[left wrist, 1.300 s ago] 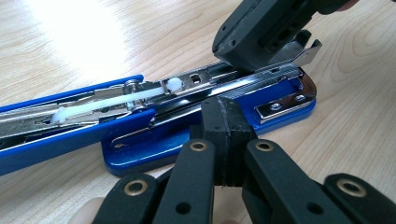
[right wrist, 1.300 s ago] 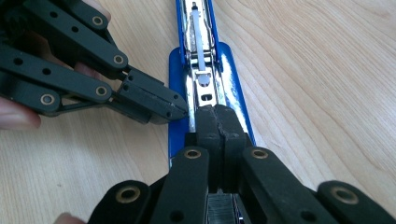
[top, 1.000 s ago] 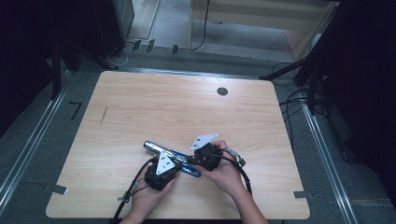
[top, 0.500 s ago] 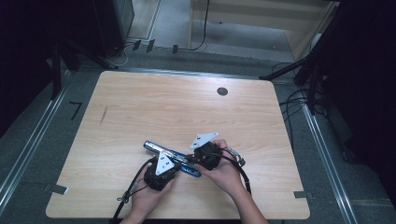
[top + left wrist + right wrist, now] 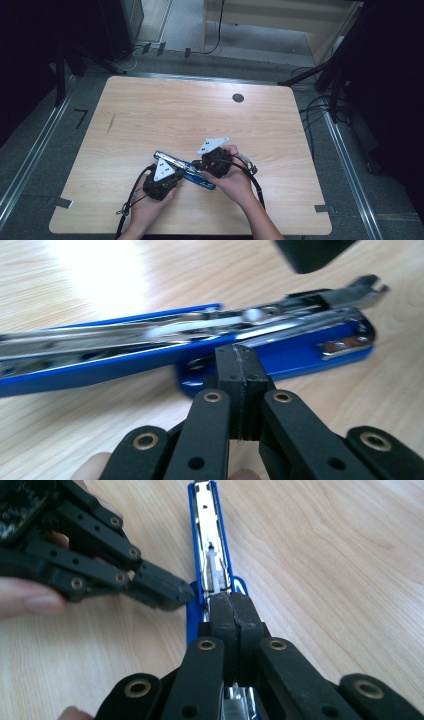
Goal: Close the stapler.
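A blue stapler (image 5: 185, 170) lies swung open flat on the wooden table (image 5: 200, 115), its silver staple rail facing up. My left gripper (image 5: 179, 177) is shut, its closed tips resting against the stapler's blue base (image 5: 300, 347). In the left gripper view the jaws (image 5: 239, 360) meet with nothing between them. My right gripper (image 5: 198, 164) is also shut, and its closed tips (image 5: 231, 605) sit on the silver rail (image 5: 212, 540) near the hinge. The left gripper (image 5: 170, 592) comes in from the left of the right gripper view, touching the stapler's side.
A round dark grommet hole (image 5: 238, 97) sits near the table's far edge and a thin dark mark (image 5: 111, 123) at the left. Cables (image 5: 320, 110) trail on the floor to the right. Both hands are near the table's front edge.
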Motion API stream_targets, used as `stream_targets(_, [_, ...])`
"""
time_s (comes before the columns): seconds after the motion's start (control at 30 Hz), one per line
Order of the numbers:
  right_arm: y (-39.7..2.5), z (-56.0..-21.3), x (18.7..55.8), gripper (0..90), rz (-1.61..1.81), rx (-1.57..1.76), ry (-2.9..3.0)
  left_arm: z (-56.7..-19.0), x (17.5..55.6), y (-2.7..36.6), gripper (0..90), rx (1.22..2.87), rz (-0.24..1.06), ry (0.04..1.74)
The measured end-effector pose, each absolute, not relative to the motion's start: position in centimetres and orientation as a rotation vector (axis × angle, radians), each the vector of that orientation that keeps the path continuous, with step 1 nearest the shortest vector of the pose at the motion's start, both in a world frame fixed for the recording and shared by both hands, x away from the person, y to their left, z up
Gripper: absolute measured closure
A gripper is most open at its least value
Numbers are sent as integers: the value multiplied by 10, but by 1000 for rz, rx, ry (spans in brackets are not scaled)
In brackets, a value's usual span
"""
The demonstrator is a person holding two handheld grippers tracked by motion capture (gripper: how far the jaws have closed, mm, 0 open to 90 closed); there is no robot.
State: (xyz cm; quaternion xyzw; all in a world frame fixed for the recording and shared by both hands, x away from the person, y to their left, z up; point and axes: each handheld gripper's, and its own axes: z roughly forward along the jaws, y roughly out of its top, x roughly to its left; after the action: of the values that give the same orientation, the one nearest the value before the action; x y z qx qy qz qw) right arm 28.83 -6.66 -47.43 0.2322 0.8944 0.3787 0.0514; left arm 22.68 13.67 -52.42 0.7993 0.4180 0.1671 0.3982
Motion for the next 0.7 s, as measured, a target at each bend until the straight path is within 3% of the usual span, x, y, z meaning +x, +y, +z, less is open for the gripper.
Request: stream_targets(0.7, [-21, -479, 301, 900, 1181, 700, 2731, -531, 242, 169, 900, 2006, 418, 1225])
